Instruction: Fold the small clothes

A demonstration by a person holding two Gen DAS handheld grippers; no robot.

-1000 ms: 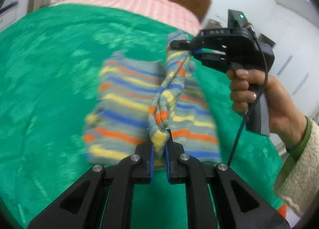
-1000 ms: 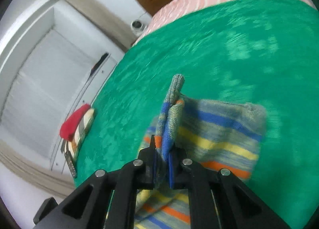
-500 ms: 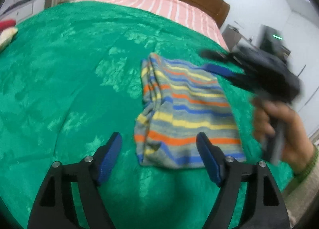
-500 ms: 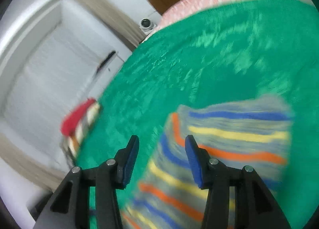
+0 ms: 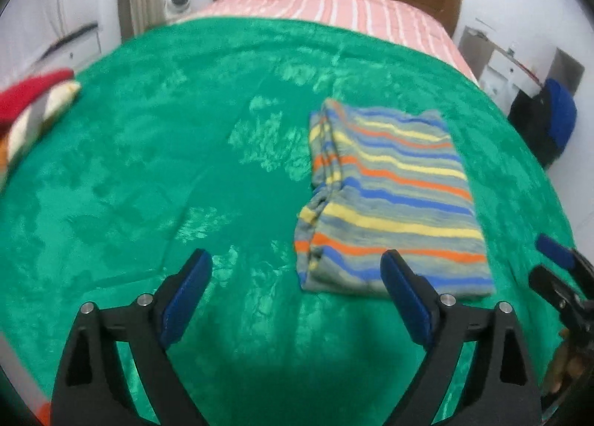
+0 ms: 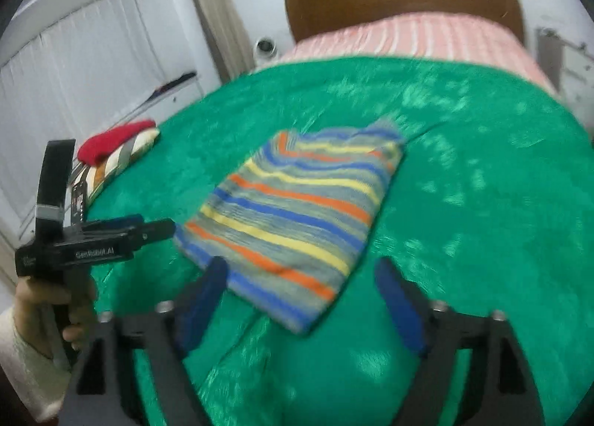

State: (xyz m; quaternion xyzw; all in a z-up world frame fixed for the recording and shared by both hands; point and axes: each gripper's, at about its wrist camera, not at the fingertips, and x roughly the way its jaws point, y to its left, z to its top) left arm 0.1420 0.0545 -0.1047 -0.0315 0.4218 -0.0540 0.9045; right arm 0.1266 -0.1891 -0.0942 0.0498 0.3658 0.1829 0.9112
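Looking along the left gripper (image 5: 295, 273), its jaws stand wide apart and hold nothing, hanging over the green blanket (image 5: 156, 173) just short of the striped knit garment (image 5: 389, 195), which lies folded flat on the bed, right of centre. The knit looks soft, light and floppy, so it should sag and slip out of line unless pinched at a corner or along the layered left edge, where several plies stack and a single bite could catch them all. Open blanket spreads to the left; a red and striped pile of cloth (image 5: 29, 103) sits well apart at the bed's far-left edge, and the right gripper's tip (image 5: 557, 266) shows at the right margin. From the right gripper (image 6: 300, 288), jaws likewise spread and empty, the garment's near corner lies between and just beyond the fingertips. Its right side has free blanket for a sweep, while the left gripper hovers just beside the garment's left corner, so crowding there is the risk.
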